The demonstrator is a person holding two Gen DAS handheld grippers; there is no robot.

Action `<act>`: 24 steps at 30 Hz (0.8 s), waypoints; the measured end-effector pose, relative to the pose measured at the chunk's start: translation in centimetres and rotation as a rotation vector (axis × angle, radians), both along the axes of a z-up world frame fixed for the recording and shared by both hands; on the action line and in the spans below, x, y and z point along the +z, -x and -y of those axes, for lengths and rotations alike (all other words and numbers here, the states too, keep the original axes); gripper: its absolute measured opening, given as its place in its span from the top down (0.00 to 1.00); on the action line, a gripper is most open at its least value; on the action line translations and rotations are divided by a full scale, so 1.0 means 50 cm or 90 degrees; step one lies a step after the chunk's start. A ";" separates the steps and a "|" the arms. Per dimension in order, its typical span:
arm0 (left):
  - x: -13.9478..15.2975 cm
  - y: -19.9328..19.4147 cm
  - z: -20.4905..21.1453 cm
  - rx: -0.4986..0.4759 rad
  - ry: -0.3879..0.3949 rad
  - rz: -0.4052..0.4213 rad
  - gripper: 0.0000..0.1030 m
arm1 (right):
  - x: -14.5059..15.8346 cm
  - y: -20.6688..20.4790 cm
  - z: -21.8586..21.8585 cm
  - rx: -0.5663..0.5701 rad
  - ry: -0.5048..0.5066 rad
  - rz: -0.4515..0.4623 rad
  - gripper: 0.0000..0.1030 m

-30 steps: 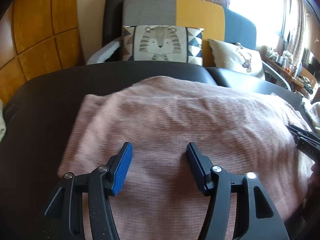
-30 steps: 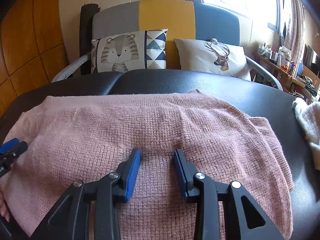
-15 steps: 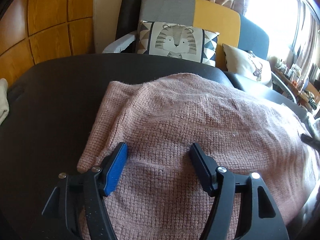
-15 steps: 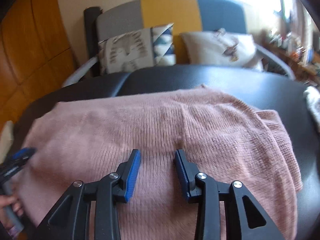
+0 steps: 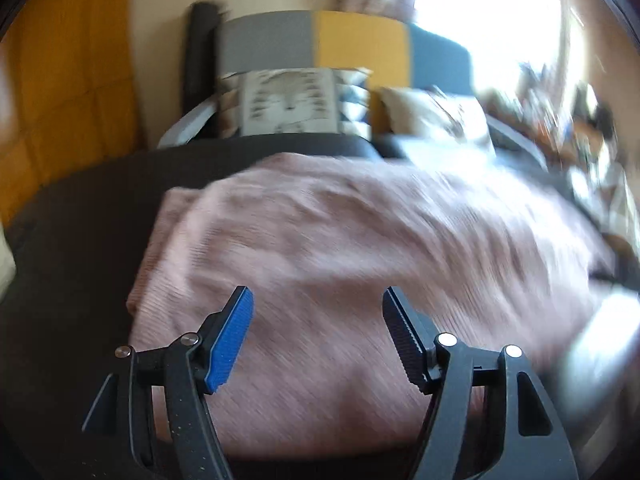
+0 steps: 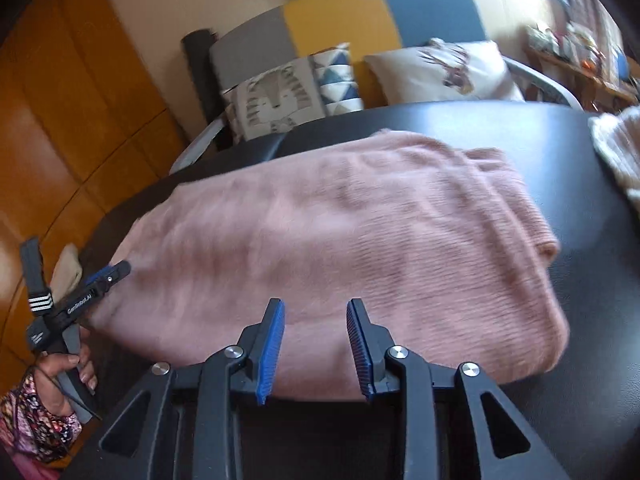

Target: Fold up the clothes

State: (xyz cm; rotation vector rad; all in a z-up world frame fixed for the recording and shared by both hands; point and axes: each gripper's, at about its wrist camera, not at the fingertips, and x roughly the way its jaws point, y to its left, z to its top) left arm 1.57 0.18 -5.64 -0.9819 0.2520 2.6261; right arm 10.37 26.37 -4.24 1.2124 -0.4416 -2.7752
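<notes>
Both my claws, left gripper (image 5: 316, 316) and right gripper (image 6: 315, 324), hung released above the pink sweater (image 6: 340, 240) (lying folded-looking already); another fold would need an edge pinched.

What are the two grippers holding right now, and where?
Nothing. The left gripper and right gripper are both open, empty, over the near edge of the pink sweater.

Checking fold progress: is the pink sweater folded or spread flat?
Folded: the pink sweater shows a doubled, rounded edge at its right end, no sleeves out, lying on the black surface.
</notes>
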 end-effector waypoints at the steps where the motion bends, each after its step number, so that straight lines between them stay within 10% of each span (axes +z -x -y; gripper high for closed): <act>1: -0.010 -0.012 -0.017 -0.017 0.030 -0.003 0.32 | 0.003 0.003 0.024 0.017 -0.010 -0.008 0.69; 11: -0.037 -0.059 0.052 -0.002 -0.051 0.033 0.27 | -0.054 0.059 0.221 0.142 -0.146 0.019 0.69; 20: 0.012 -0.033 0.271 0.136 -0.199 -0.006 0.27 | -0.012 0.144 0.324 0.214 -0.099 0.004 0.69; 24: -0.010 0.004 0.306 0.078 -0.228 0.033 0.27 | 0.012 0.190 0.376 0.253 -0.073 0.000 0.75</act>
